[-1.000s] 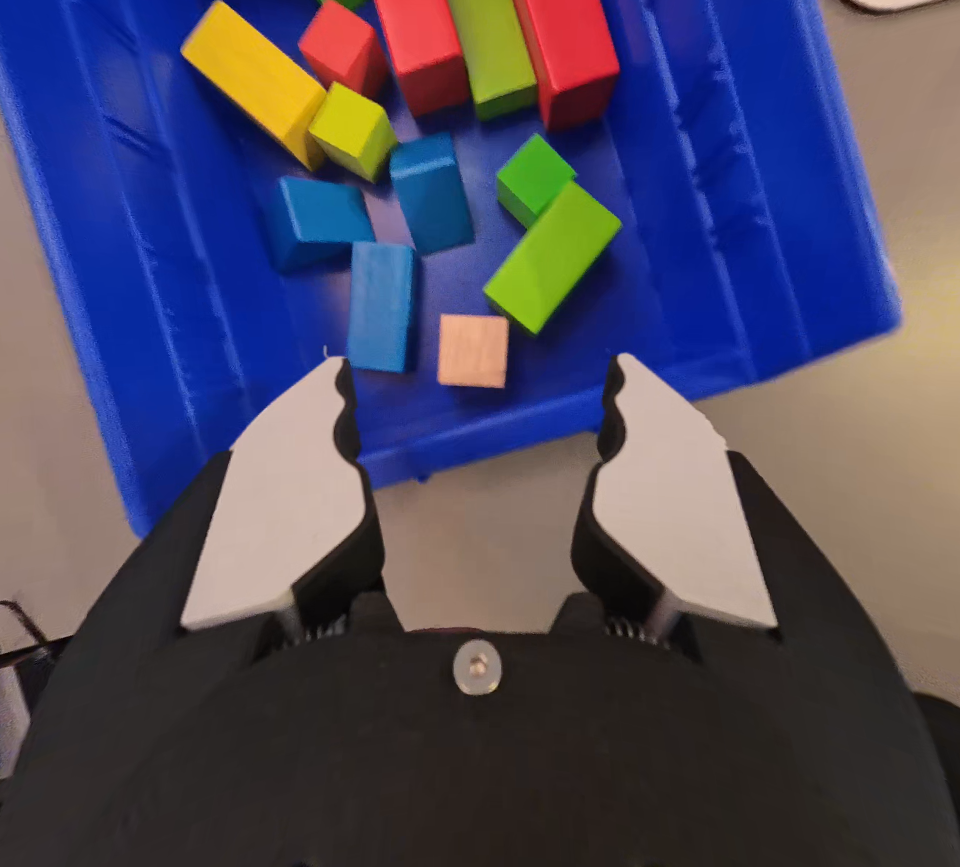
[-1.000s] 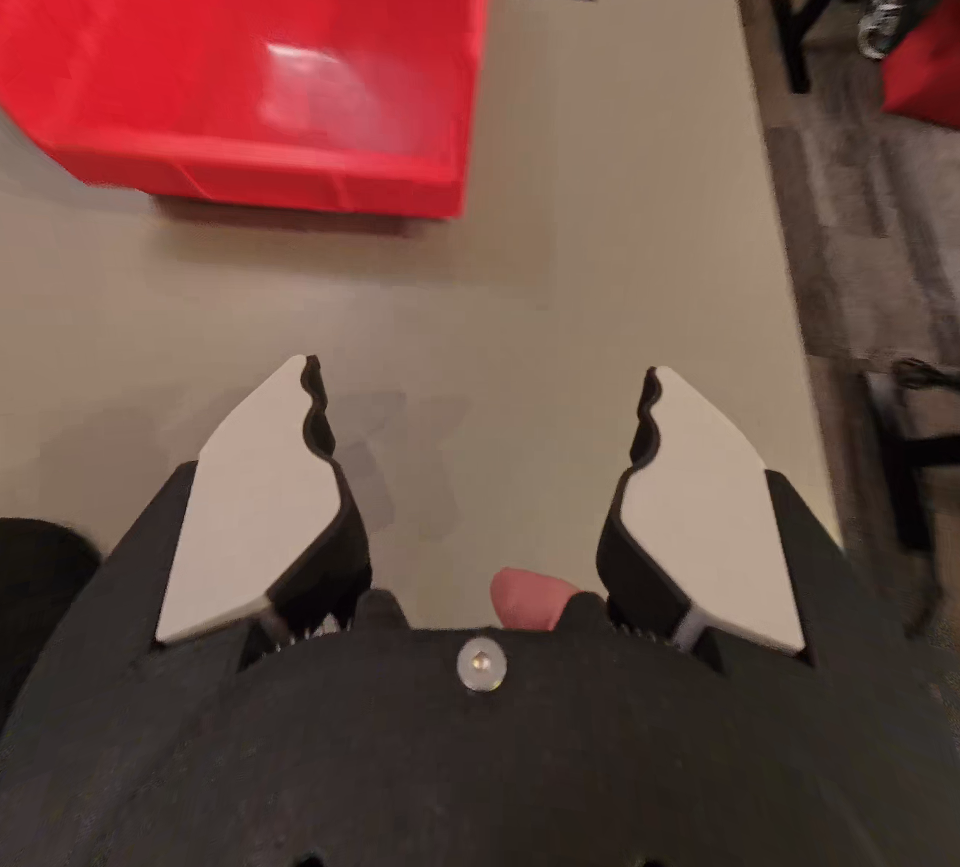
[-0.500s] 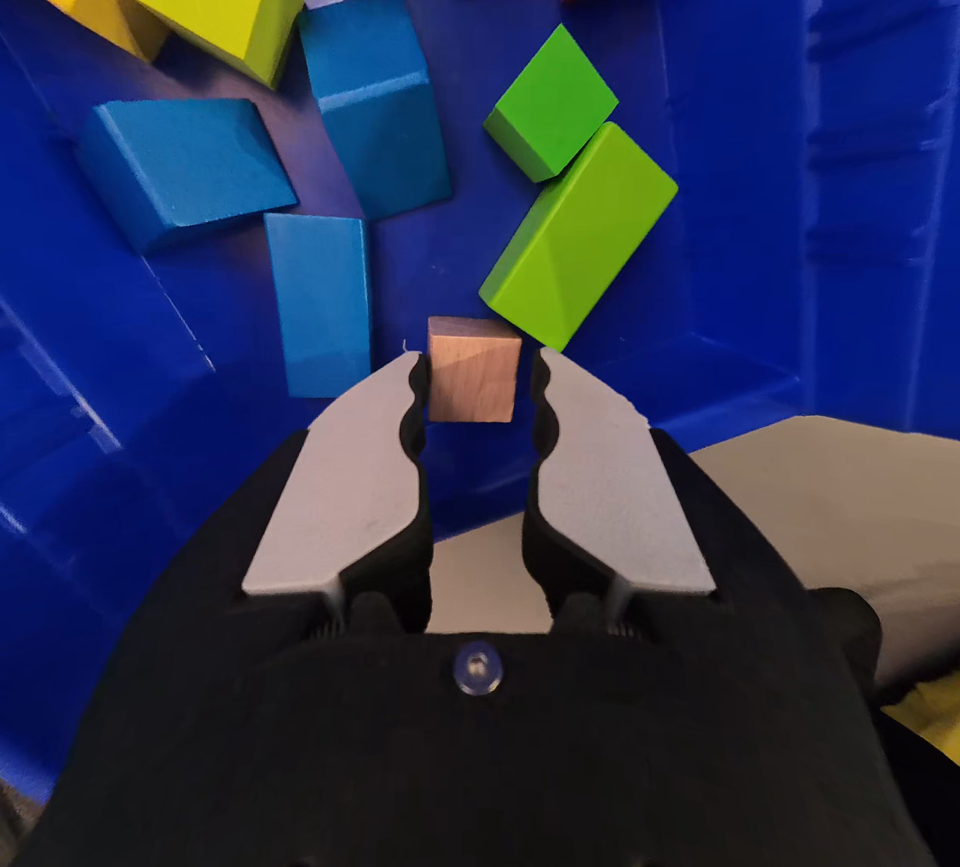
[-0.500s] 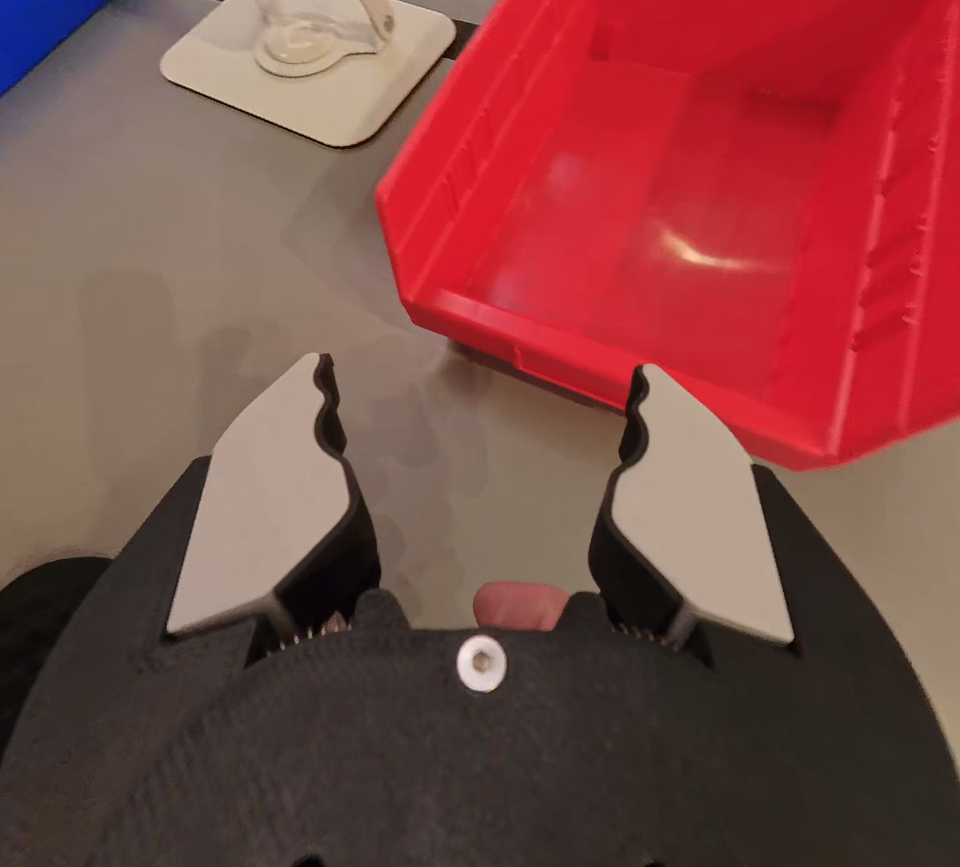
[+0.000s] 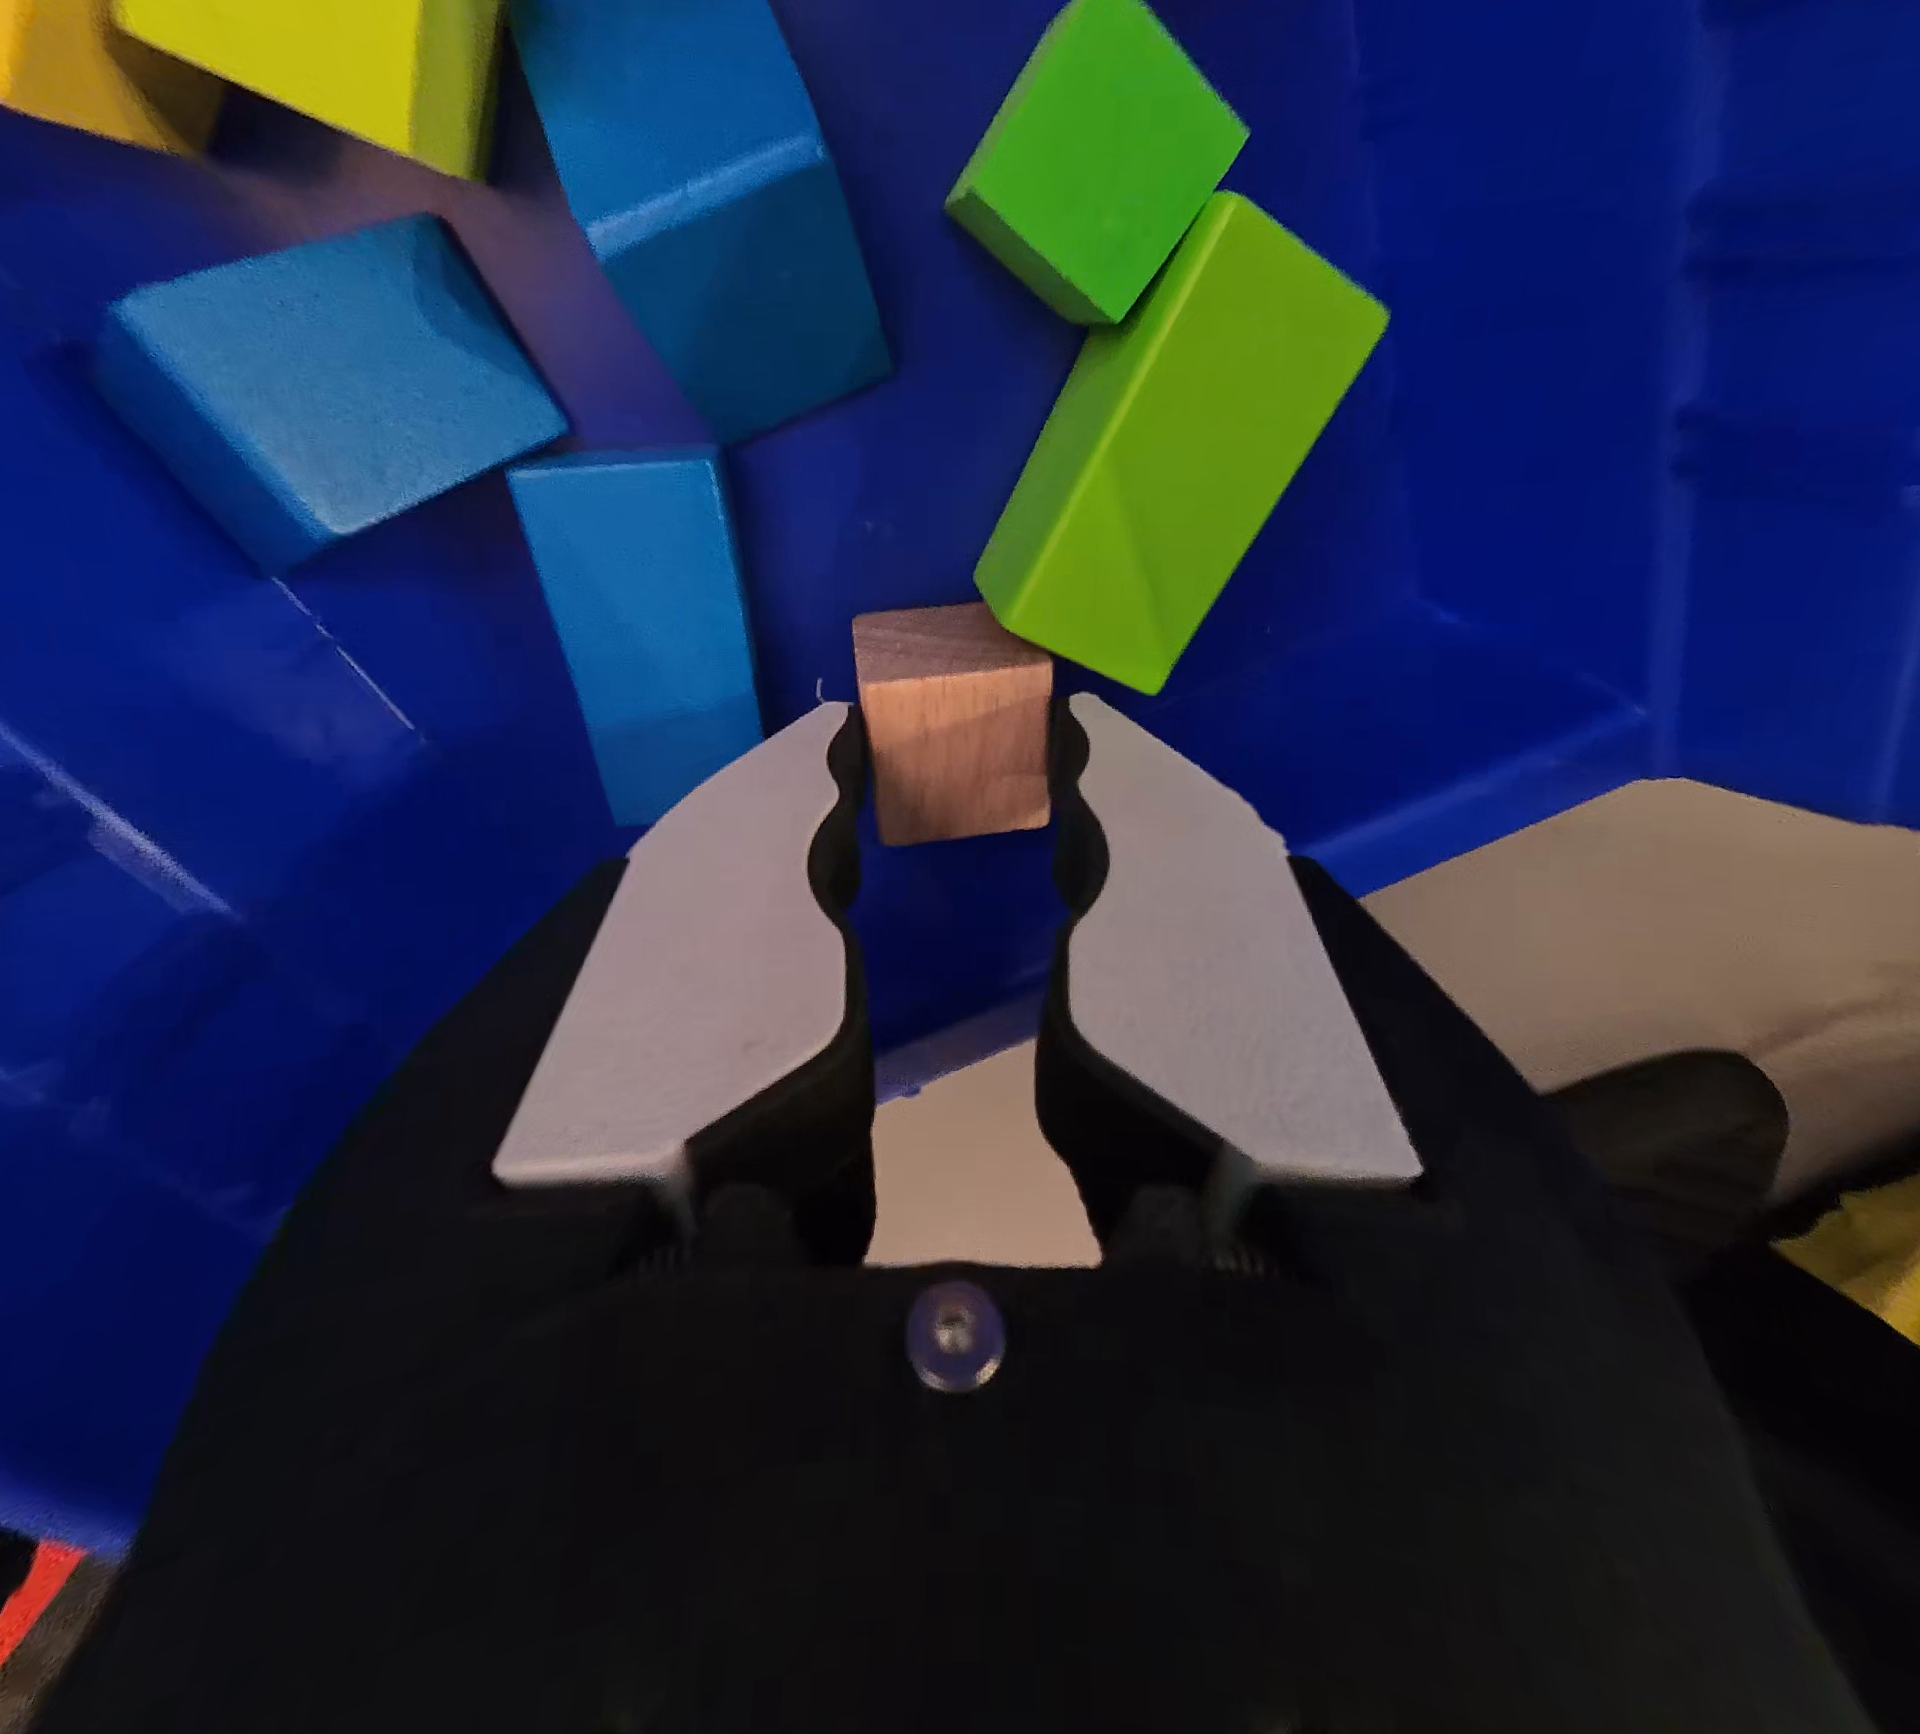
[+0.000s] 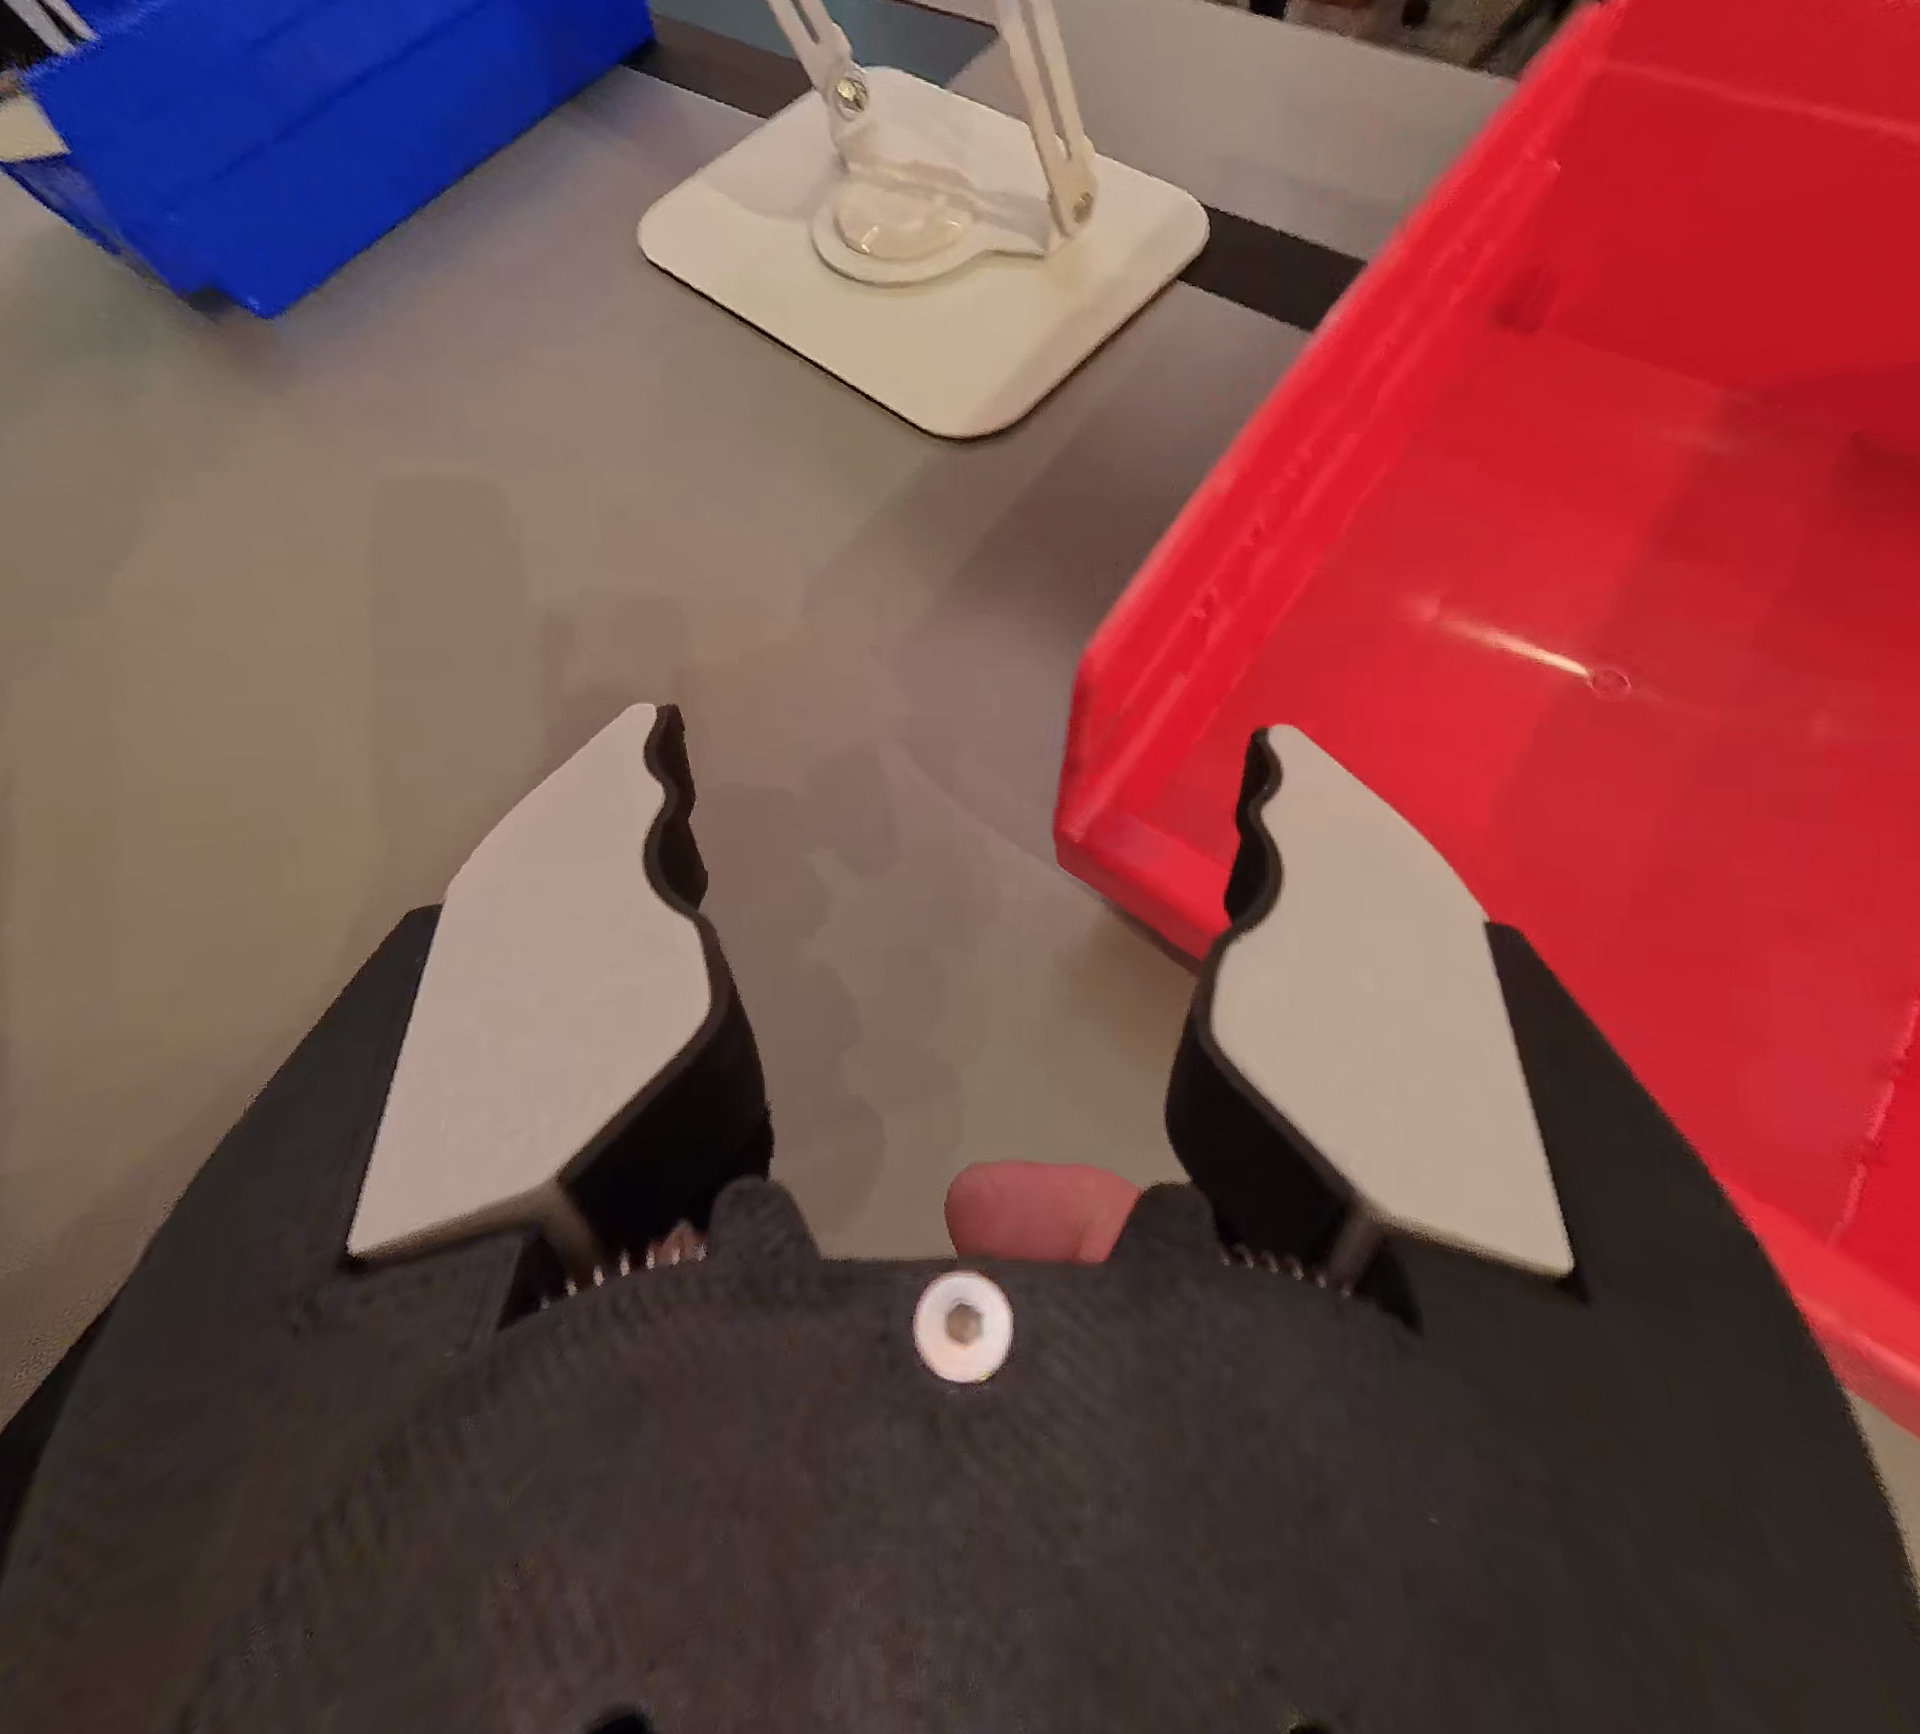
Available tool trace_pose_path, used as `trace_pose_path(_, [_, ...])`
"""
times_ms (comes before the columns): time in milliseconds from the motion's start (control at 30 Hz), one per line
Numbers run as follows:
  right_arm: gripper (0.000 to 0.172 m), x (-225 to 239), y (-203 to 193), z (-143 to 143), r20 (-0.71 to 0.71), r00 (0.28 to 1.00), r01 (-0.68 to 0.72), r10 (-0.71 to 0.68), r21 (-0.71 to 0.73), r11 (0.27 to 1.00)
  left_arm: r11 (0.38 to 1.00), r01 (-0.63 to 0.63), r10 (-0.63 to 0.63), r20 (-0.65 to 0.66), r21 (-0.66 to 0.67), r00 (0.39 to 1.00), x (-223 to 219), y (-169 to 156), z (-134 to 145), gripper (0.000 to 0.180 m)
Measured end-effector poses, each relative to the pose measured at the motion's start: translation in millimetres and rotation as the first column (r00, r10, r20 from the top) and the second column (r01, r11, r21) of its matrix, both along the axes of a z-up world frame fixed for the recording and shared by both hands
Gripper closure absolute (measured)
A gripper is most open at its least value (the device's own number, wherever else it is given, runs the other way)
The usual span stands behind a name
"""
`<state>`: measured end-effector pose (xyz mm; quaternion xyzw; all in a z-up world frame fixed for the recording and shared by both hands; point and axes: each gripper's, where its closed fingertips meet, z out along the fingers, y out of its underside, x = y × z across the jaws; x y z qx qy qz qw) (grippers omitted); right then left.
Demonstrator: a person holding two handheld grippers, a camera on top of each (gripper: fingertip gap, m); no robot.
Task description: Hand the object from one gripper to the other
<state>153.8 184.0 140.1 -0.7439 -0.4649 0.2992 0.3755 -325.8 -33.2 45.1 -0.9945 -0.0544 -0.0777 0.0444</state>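
only the left gripper (image 5: 956, 739) shows jaws clamping a wooden cube (image 5: 956, 728); right gripper (image 6: 966, 801) gapes bare.

left gripper (image 5: 956, 728) nearly closed, pads gripping, right gripper (image 6: 966, 791) spread wide

- The left wrist view looks steeply down past its claw (image 5: 954, 728), close inside the blue bin (image 5: 1507, 334).
- The right wrist view faces forward over the table (image 6: 312, 593), farther off; the blue bin (image 6: 312, 74) lies ahead-left of its claw (image 6: 966, 811).
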Motion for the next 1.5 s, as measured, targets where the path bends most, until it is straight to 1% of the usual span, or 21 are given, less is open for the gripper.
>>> trace_pose_path(67, [0.077, -13.9, -10.7, 10.6, -0.048, 0.997, -0.066, 0.066, 0.004, 0.998, 0.994, -0.016, 0.017, -0.012, 0.111, 1.0, -3.0, 5.7, 9.2, 0.147])
trace_pose_path(100, [0.085, -23.6, -20.7, 16.6, -0.086, 0.988, -0.127, 0.126, -0.005, 0.992, 0.981, -0.009, 0.015, -0.03, 0.194, 0.999, -5.3, 10.7, 17.8, 0.147])
trace_pose_path(133, [0.091, -33.6, -31.2, 22.8, -0.129, 0.975, -0.185, 0.181, -0.023, 0.982, 0.957, 0.008, 0.005, -0.047, 0.29, 0.999, -5.7, 15.8, 29.3, 0.147])
trace_pose_path(233, [0.094, -65.8, -61.6, 39.8, -0.222, 0.925, -0.325, 0.307, -0.05, 0.944, 0.883, -0.009, 0.01, 0.001, 0.47, 1.0, 6.3, 17.6, 63.4, 0.147])
trace_pose_path(267, [0.095, -77.8, -71.7, 45.5, -0.248, 0.905, -0.366, 0.344, -0.045, 0.93, 0.83, 0.025, -0.038, 0.011, 0.557, 0.999, 18.9, 20.5, 79.7, 0.147])
trace_pose_path(333, [0.097, -105.4, -93.2, 61.0, -0.336, 0.849, -0.448, 0.409, -0.045, 0.893, 0.76, -0.012, -0.049, 0.076, 0.649, 0.996, 40.3, 23.5, 106.2, 0.147])
trace_pose_path(367, [0.097, -120.0, -104.8, 69.5, -0.385, 0.812, -0.49, 0.438, -0.045, 0.87, 0.68, -0.034, -0.096, 0.135, 0.732, 0.986, 59.9, 29.3, 126.6, 0.147])
trace_pose_path(400, [0.098, -134.6, -115.0, 76.8, -0.427, 0.779, -0.525, 0.459, -0.045, 0.85, 0.586, -0.069, -0.16, 0.199, 0.808, 0.967, 83.2, 34.7, 148.9, 0.147])
trace_pose_path(433, [0.1, -149.0, -123.9, 83.2, -0.467, 0.748, -0.554, 0.471, -0.05, 0.831, 0.523, -0.11, -0.216, 0.256, 0.845, 0.942, 105.4, 38.4, 165.1, 0.147])
trace_pose_path(533, [0.104, -186.0, -144.5, 97.0, -0.579, 0.654, -0.641, 0.487, -0.081, 0.763, 0.406, -0.16, -0.408, 0.335, 0.9, 0.849, 171.3, 43.9, 195.2, 0.147])
trace_pose_path(600, [0.111, -201.3, -152.6, 101.1, -0.608, 0.612, -0.682, 0.506, -0.082, 0.727, 0.371, -0.184, -0.506, 0.364, 0.91, 0.782, 206.8, 45.4, 207.0, 0.147])
trace_pose_path(667, [0.114, -209.0, -159.6, 104.7, -0.614, 0.586, -0.71, 0.528, -0.074, 0.701, 0.358, -0.21, -0.575, 0.391, 0.91, 0.718, 235.4, 46.6, 214.3, 0.147])
trace_pose_path(800, [0.121, -209.1, -171.9, 110.1, -0.651, 0.541, -0.755, 0.532, -0.097, 0.649, 0.348, -0.199, -0.657, 0.39, 0.916, 0.645, 275.4, 44.8, 217.1, 0.147])
trace_pose_path(867, [0.123, -205.6, -176.0, 108.5, -0.66, 0.528, -0.776, 0.535, -0.119, 0.619, 0.334, -0.22, -0.673, 0.395, 0.917, 0.626, 283.8, 45.2, 219.4, 0.147])
trace_pose_path(1000, [0.142, -196.4, -176.7, 113.0, -0.703, 0.494, -0.795, 0.512, -0.125, 0.594, 0.33, -0.231, -0.694, 0.401, 0.915, 0.598, 291.4, 45.7, 217.3, 0.147])
trace_pose_path(1200, [0.142, -186.5, -171.2, 111.3, -0.702, 0.51, -0.794, 0.497, -0.161, 0.587, 0.344, -0.233, -0.696, 0.414, 0.909, 0.586, 299.1, 49.5, 214.4, 0.147])
trace_pose_path(1267, [0.142, -177.0, -154.4, 113.9, -0.672, 0.547, -0.762, 0.498, -0.154, 0.63, 0.336, -0.266, -0.684, 0.428, 0.904, 0.591, 296.5, 52.3, 220.4, 0.143])
trace_pose_path(1333, [0.142, -161.9, -115.3, 114.9, -0.607, 0.639, -0.68, 0.474, -0.156, 0.716, 0.316, -0.283, -0.668, 0.424, 0.906, 0.612, 287.7, 52.1, 226.6, 0.155])
trace_pose_path(1367, [0.142, -151.7, -86.7, 113.7, -0.554, 0.705, -0.612, 0.442, -0.16, 0.775, 0.313, -0.272, -0.659, 0.415, 0.91, 0.627, 283.1, 51.1, 226.9, 0.16])
trace_pose_path(1433, [0.142, -124.2, -14.5, 104.0, -0.391, 0.857, -0.415, 0.336, -0.135, 0.9, 0.329, -0.22, -0.619, 0.386, 0.918, 0.684, 271.6, 51.0, 218.2, 0.168])
trace_pose_path(1500, [0.143, -87.3, 68.1, 79.5, -0.164, 0.974, -0.172, 0.154, -0.102, 0.98, 0.361, -0.168, -0.547, 0.354, 0.917, 0.759, 255.0, 53.6, 202.7, 0.172])
